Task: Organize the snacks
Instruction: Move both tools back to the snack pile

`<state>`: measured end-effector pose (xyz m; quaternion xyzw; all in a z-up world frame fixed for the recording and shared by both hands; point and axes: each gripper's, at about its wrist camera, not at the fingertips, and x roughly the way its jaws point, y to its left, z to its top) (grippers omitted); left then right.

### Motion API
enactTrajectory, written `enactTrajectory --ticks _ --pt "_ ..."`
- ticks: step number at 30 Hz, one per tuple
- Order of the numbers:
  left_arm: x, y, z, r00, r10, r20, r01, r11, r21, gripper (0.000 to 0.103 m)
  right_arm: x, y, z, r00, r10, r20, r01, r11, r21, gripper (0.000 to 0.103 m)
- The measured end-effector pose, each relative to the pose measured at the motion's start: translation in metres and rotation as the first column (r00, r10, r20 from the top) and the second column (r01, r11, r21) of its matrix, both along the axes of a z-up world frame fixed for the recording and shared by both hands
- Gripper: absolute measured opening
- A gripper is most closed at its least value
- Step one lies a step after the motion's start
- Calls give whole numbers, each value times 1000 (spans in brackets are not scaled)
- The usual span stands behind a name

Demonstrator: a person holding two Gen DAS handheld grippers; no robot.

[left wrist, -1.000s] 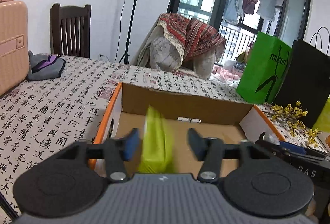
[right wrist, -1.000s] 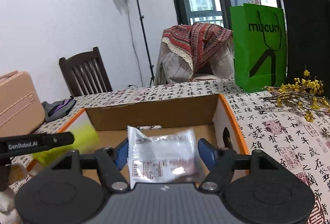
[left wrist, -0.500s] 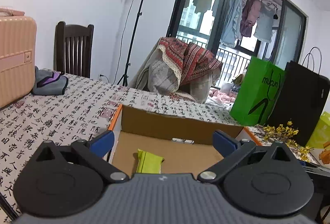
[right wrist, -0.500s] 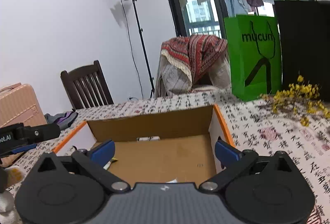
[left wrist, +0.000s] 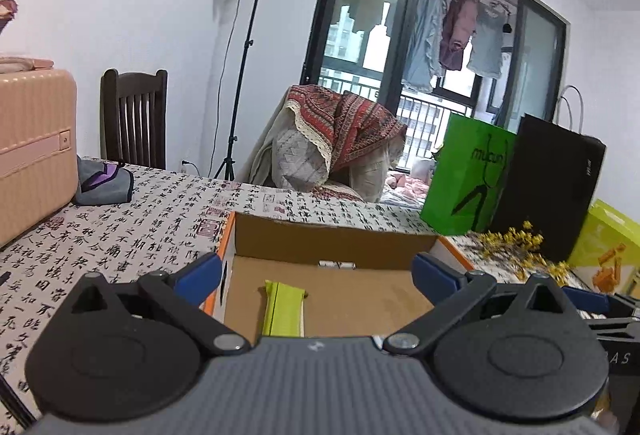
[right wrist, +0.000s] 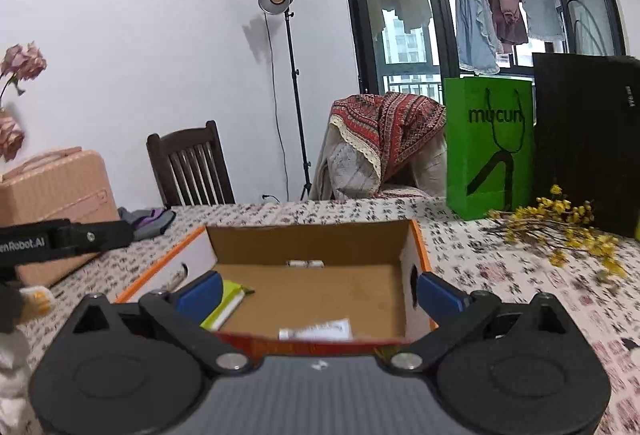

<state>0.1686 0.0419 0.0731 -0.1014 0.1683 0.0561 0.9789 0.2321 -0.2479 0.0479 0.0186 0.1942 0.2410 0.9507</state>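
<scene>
An open cardboard box point(left wrist: 332, 241) with orange edges stands on the patterned table; it also shows in the right wrist view point(right wrist: 312, 241). A lime-green snack pack point(left wrist: 282, 309) lies on the box floor at the left, also seen in the right wrist view point(right wrist: 226, 305). A clear silvery snack packet point(right wrist: 316, 329) lies at the box's near wall. My left gripper point(left wrist: 316, 273) is open and empty above the box's near side. My right gripper point(right wrist: 318, 291) is open and empty in front of the box.
A pink suitcase point(left wrist: 34, 155) and a grey-purple pouch point(left wrist: 106, 181) sit at the left. A green paper bag point(left wrist: 466, 175), a black bag point(left wrist: 554, 187) and yellow flowers point(right wrist: 572, 227) stand at the right. A yellow box point(left wrist: 608, 247) is far right.
Both grippers opened and let go: the green pack and the clear packet dropped into the box. Both grippers then pulled back and rose a little.
</scene>
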Motion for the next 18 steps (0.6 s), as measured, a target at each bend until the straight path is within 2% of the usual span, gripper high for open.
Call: enactTrajectory --ticks 9,18 --pt "-49 -6 -13 999 -37 -13 37 999 24 103 -48 -17 -18 1000 3 -6 -3 1000 -22 103" --pt "-89 2 -27 1000 16 -22 -16 1000 27 103 -77 -36 -41 999 28 -45 -28 1000 5 103"
